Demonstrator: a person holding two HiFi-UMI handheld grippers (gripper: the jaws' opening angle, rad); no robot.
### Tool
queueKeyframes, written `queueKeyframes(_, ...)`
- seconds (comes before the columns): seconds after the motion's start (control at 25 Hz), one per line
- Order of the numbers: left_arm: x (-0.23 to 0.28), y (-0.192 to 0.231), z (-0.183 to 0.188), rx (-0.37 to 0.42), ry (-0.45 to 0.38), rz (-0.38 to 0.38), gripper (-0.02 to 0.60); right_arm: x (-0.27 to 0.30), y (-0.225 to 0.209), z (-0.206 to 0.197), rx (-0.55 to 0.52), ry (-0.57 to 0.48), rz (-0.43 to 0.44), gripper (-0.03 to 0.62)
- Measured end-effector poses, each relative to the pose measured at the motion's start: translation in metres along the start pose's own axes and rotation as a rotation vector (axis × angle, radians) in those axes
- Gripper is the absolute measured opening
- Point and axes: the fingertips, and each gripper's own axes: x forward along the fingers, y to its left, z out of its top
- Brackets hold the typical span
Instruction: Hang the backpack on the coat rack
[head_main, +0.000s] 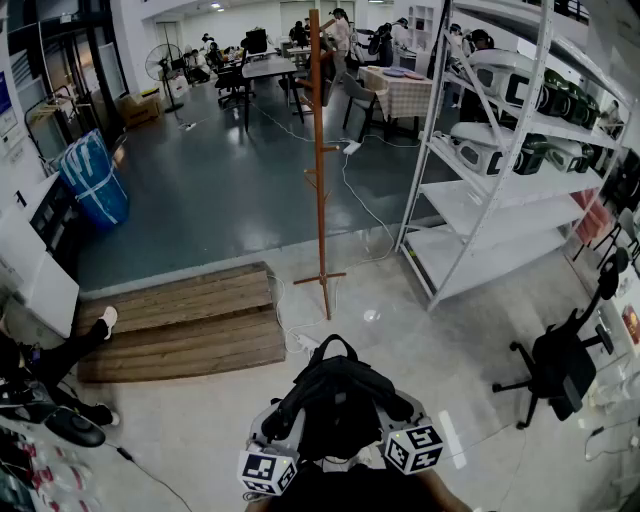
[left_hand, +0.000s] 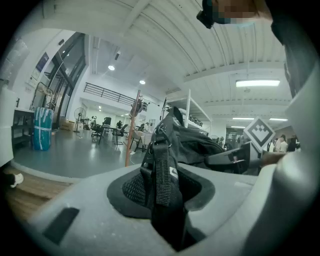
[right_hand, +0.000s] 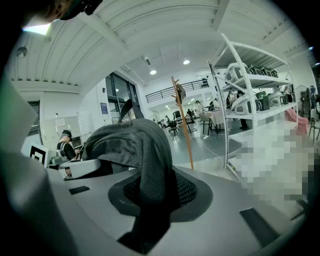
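Observation:
A black backpack (head_main: 335, 395) hangs low in the head view between my two grippers. My left gripper (head_main: 283, 418) is shut on a webbing strap (left_hand: 161, 170) of the backpack (left_hand: 195, 142), which runs down between its jaws. My right gripper (head_main: 397, 405) is shut on a padded shoulder strap (right_hand: 152, 170) of the backpack (right_hand: 130, 142). The wooden coat rack (head_main: 320, 170) stands upright on the floor straight ahead, a few steps off. The coat rack (left_hand: 131, 135) shows left of the bag in the left gripper view, and the coat rack (right_hand: 184, 125) shows right of it in the right gripper view.
A white metal shelf unit (head_main: 500, 150) with boxed goods stands right of the rack. A black office chair (head_main: 555, 365) is at the near right. A low wooden platform (head_main: 185, 320) lies left, a person's leg (head_main: 70, 350) beside it. A white cable (head_main: 360, 200) trails past the rack's base.

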Motion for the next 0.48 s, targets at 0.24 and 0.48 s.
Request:
queueKeyframes(0.24, -0.001, 0.006, 0.002, -0.004, 0.003, -0.007, 0.126, 0.004, 0.005, 0.001, 0.001, 0.002, -0.003, 0.086)
queueKeyframes(0.48, -0.003, 0.020, 0.004, -0.004, 0.004, -0.018, 0.126, 0.013, 0.016, 0.003, 0.011, -0.001, -0.007, 0.086)
